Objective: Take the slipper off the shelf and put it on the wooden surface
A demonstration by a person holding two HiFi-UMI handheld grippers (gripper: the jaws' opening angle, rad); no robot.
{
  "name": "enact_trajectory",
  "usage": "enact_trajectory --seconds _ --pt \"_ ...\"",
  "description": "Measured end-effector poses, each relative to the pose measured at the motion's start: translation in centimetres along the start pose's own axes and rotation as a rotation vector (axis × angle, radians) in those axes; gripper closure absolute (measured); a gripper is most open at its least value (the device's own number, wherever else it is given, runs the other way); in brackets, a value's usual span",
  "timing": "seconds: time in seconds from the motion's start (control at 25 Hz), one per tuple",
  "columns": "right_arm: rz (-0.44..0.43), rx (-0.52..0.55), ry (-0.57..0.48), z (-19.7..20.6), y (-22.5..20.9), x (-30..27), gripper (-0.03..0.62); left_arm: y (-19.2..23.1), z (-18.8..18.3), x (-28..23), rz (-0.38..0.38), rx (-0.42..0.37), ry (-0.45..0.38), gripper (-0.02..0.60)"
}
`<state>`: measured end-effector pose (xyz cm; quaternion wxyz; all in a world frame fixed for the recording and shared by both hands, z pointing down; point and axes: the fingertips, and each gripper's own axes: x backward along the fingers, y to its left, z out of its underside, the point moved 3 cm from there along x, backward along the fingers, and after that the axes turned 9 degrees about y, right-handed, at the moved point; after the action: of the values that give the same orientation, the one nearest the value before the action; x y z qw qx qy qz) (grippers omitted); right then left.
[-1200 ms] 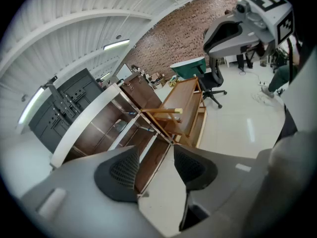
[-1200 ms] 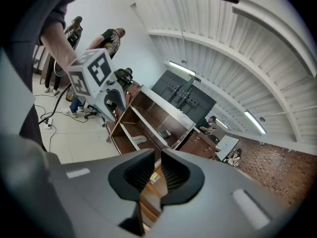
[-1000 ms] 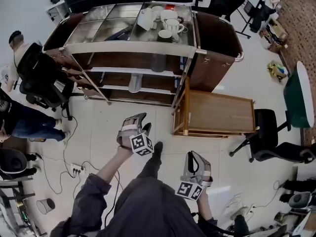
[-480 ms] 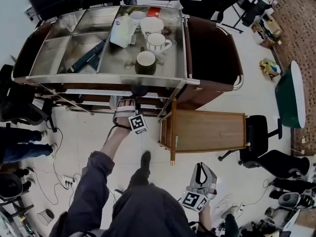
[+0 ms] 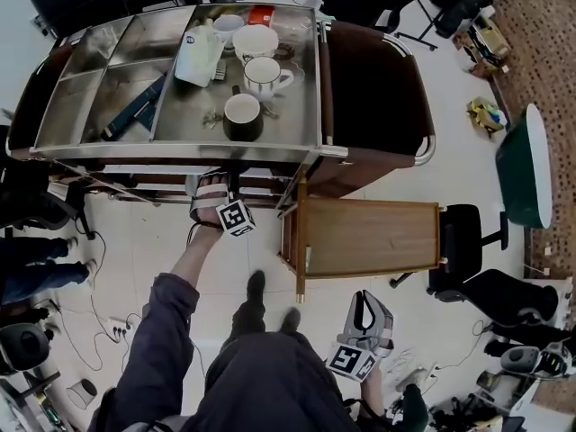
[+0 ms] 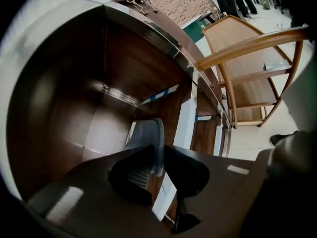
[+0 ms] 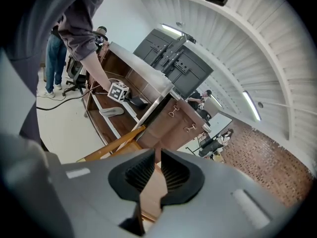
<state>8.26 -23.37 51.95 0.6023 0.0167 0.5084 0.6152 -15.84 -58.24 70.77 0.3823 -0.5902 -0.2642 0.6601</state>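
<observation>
In the left gripper view a grey slipper (image 6: 150, 135) stands on edge on a dark wooden shelf inside the trolley. My left gripper (image 6: 157, 157) is shut on the slipper's rim, which runs between the two pads. Seen from the head view, my left gripper (image 5: 209, 187) reaches under the trolley's steel top (image 5: 117, 147), so the slipper is hidden there. The wooden surface (image 5: 369, 237) is a small side table just right of the trolley. My right gripper (image 5: 367, 306) hangs low beside my leg, shut with nothing in it.
Cups (image 5: 255, 43) and a white jug (image 5: 198, 57) stand on the trolley's top. Another grey slipper (image 7: 111, 111) lies on a lower shelf. A black office chair (image 5: 472, 250) stands right of the wooden table, a green table (image 5: 526, 174) further right. Cables lie on the floor at left.
My left gripper has moved forward from above the floor into the trolley's shelf. The head camera has come closer over the trolley. My right gripper has stayed low at my side.
</observation>
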Motion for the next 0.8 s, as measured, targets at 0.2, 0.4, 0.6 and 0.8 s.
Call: enact_trajectory --seconds 0.2,0.4,0.6,0.8 --pt "-0.010 0.014 -0.070 1.3 -1.3 0.1 0.555 -0.1 0.0 5.8 -0.047 0.048 -0.017 0.509" --pt "-0.028 0.031 -0.166 5.3 -3.6 0.6 0.556 -3.1 -1.0 15.4 -0.075 0.096 -0.001 0.508" --pt "-0.060 0.027 -0.263 12.0 -6.7 1.9 0.565 -9.1 -4.6 26.6 -0.113 0.137 0.025 0.508" --pt "-0.053 0.061 -0.299 19.1 -9.8 4.0 0.568 -15.8 -12.0 34.4 -0.119 0.140 -0.021 0.508"
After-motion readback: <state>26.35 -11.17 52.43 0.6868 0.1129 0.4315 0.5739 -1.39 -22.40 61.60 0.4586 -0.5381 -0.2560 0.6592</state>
